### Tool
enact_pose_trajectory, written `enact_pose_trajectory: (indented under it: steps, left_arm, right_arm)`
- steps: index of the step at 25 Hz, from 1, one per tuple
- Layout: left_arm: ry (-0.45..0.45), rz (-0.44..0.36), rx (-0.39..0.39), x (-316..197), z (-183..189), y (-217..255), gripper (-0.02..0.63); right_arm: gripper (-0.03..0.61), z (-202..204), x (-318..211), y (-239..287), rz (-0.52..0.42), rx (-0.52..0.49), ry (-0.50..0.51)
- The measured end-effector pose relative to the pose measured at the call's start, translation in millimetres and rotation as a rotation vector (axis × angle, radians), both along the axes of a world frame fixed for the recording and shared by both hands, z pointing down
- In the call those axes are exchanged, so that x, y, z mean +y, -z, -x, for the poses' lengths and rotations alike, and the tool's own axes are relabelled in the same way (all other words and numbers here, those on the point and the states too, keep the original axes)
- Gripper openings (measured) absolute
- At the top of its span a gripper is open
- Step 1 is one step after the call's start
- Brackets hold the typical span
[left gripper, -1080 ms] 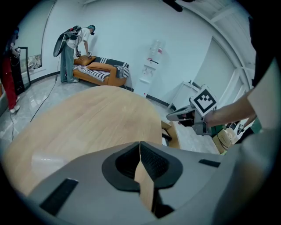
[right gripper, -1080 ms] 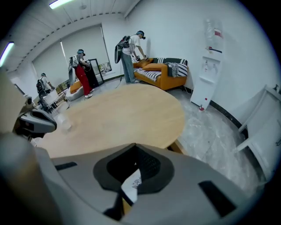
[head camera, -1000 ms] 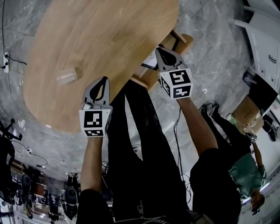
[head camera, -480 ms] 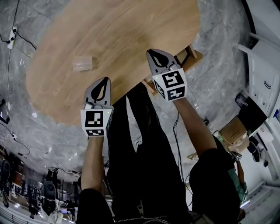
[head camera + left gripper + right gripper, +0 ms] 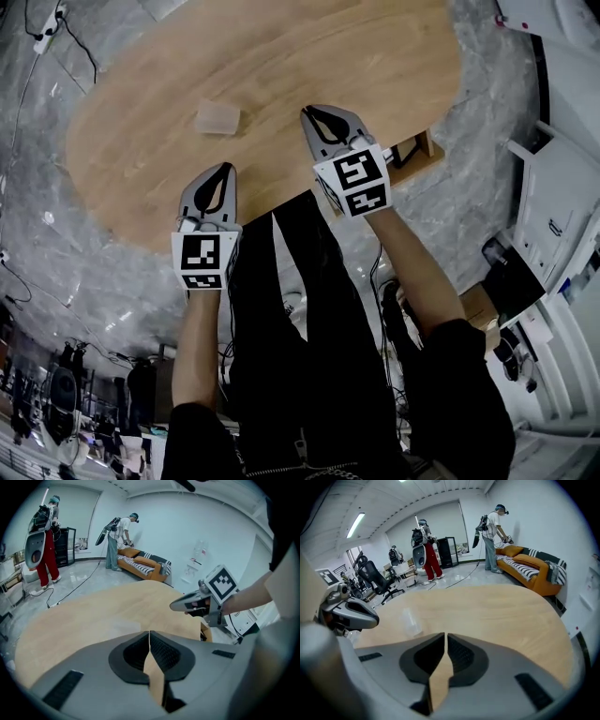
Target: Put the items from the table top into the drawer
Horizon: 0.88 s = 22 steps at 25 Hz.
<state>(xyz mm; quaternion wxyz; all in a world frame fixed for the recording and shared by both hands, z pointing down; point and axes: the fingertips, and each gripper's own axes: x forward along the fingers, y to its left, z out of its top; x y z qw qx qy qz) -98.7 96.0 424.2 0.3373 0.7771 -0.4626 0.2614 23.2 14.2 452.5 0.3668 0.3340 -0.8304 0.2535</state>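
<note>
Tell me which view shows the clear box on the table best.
Head view: the clear plastic box shows in full outline from above, alone on the wooden table. The right gripper view shows it small, see-through and low-contrast. The left gripper view gives at most a faint pale patch.

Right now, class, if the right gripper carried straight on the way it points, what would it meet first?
Probably the wooden table top. The right gripper, shut and empty, tilts down over it. The clear plastic item lies to its left, outside that line, though depth is hard to judge.
</note>
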Motion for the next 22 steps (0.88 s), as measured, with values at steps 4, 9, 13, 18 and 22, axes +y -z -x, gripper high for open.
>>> enact_pose_trajectory:
  steps: [4,9,13,18,22]
  left_arm:
    - [0.004,-0.004,0.023,-3.1,21.7,-7.8,0.023]
    - [0.029,0.022,0.045,-12.0,39.9,-15.4,0.112]
    - [0.045,0.031,0.054,-7.1,39.6,-17.0,0.115]
    - [0.064,0.033,0.075,8.1,41.6,-17.1,0.115]
    - [0.102,0.05,0.1,19.2,52.1,-18.8,0.115]
  right_arm:
    - [0.014,20.9,0.1,-0.6,0.005,0.002,0.034]
    - [0.02,43.7,2.1,6.4,-0.026,0.004,0.089]
    - [0.044,68.2,4.9,11.9,-0.034,-0.022,0.161]
    - [0.081,110.9,12.0,16.1,-0.006,-0.028,0.383]
    - [0.105,141.8,17.7,11.7,0.018,0.036,0.597]
